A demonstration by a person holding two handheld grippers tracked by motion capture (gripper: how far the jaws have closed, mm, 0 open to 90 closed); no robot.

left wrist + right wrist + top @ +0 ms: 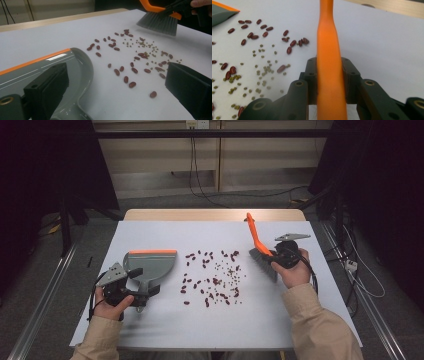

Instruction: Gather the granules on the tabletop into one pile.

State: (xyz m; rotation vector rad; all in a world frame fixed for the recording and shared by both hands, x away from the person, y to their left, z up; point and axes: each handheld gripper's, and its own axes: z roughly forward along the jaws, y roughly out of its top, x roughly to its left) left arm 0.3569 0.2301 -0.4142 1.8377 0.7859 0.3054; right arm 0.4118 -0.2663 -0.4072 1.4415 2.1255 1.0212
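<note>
A grey dustpan (150,265) with an orange lip lies at the table's left, its mouth facing away from me. My left gripper (140,285) sits at the pan's handle end. In the left gripper view its jaws stand wide apart and open (116,75), with the dustpan (75,65) beside the left jaw. Red beans and small green beans (215,277) are scattered across the middle. My right gripper (274,255) is shut on the orange handle (329,50) of a brush (262,260). The grey bristles (160,22) hang just right of the beans (262,50).
A white sheet (165,320) covers the table, and a strip of wooden tabletop (210,215) shows at the far edge. Cables (350,270) trail off the right side. Metal rails (40,300) run along the floor beside the table.
</note>
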